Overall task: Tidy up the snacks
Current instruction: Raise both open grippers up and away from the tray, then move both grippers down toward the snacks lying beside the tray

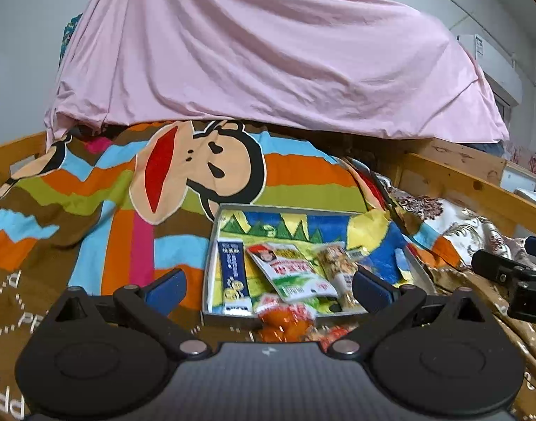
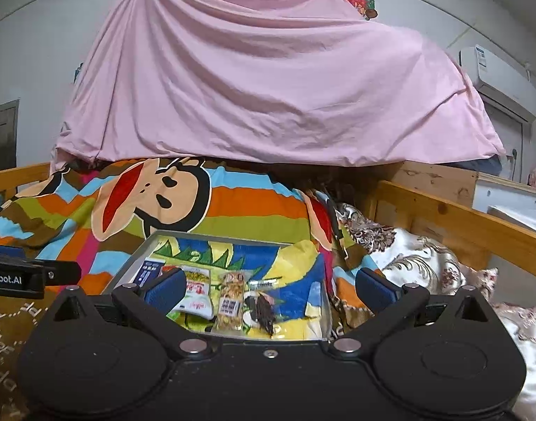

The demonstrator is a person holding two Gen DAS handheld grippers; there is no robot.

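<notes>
A shallow grey tray [image 1: 209,259] with a bright cartoon liner lies on the bed. It holds a blue stick packet [image 1: 232,277], a green, white and red packet [image 1: 292,270] and a nut bar [image 1: 338,266]. Orange-red packets [image 1: 285,319] lie over the tray's near edge. My left gripper [image 1: 269,282] hovers open before the tray with nothing between its fingers. In the right wrist view, the tray [image 2: 134,256] also shows a dark snack packet [image 2: 264,307] beside the nut bar [image 2: 231,298]. My right gripper [image 2: 268,287] is open and holds nothing.
A striped monkey-print blanket [image 1: 103,189] covers the bed under the tray. A pink sheet [image 1: 250,52] hangs behind. Wooden bed rails [image 2: 443,214] run along the right, with a floral quilt [image 2: 418,259] beside them. Each gripper appears at the edge of the other's view.
</notes>
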